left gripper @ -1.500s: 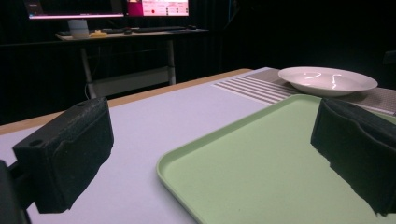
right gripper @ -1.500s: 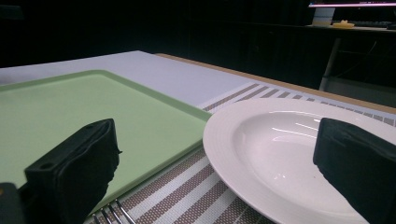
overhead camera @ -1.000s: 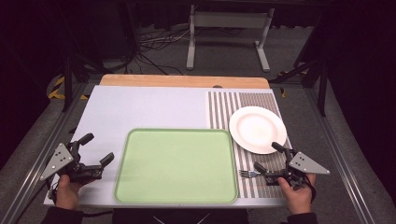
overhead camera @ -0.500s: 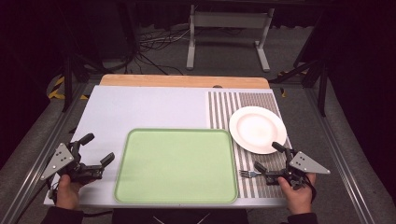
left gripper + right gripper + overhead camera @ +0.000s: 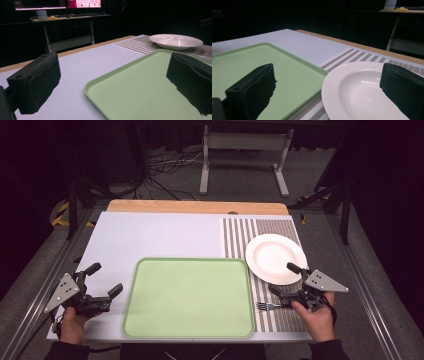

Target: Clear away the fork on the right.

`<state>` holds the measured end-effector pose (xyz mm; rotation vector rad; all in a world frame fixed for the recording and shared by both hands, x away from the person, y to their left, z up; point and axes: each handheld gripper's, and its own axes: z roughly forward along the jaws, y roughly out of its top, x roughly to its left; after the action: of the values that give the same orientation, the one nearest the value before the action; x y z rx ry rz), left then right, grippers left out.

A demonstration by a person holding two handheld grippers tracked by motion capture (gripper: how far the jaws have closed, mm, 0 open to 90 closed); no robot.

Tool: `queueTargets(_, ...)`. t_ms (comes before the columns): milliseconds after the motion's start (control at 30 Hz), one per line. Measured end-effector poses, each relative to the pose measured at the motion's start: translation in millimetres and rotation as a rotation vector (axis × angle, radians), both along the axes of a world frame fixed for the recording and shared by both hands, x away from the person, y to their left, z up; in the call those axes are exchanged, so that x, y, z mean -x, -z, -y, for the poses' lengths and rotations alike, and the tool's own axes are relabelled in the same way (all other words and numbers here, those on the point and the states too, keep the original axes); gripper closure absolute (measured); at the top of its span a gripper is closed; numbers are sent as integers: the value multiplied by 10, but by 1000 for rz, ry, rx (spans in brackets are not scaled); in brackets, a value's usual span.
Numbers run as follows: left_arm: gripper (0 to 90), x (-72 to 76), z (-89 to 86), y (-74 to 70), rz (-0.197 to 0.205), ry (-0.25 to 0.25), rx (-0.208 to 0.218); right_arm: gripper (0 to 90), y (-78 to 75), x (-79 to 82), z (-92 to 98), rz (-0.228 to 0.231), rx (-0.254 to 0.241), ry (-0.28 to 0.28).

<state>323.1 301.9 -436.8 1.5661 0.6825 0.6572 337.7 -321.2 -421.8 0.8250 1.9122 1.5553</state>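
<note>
The right gripper (image 5: 284, 279) is spread wide and holds nothing. It sits near the table's front edge, just beside the white plate (image 5: 275, 258). A fork (image 5: 267, 306) lies on the striped mat (image 5: 260, 232) right under this gripper, close to the person's right hand (image 5: 316, 316). The left gripper (image 5: 104, 279) is spread wide too, with nothing in it, just left of the green tray (image 5: 190, 297). The tray lies flat on the white table (image 5: 150, 235).
</note>
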Motion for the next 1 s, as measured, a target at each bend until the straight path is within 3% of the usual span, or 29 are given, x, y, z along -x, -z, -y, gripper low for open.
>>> queueTargets(67, 0, 3, -1, -2, -1, 0, 1, 11, -43, -29, -18, -25, -3, -5)
queueTargets(233, 1, 1, 5, 0, -1, 4, -2, 15, -113, -52, -16, -70, 43, -25)
queueTargets(300, 0, -1, 9, 2, 0, 2, -1, 25, -175, -66, 0, -97, 120, -47)
queueTargets(367, 1, 0, 8, 1, -2, 2, -2, 34, -193, -67, 0, -107, 139, -52)
queueTargets(567, 1, -3, 25, 5, -4, 7, -11, 33, -335, -104, -28, -150, 297, -105)
queueTargets(833, 1, -5, 19, 5, 0, 4, -11, 42, -422, -143, -85, -214, 457, -162)
queueTargets(1000, 0, -5, 19, 5, -3, 5, -10, 59, -439, -170, -114, -252, 531, -192)
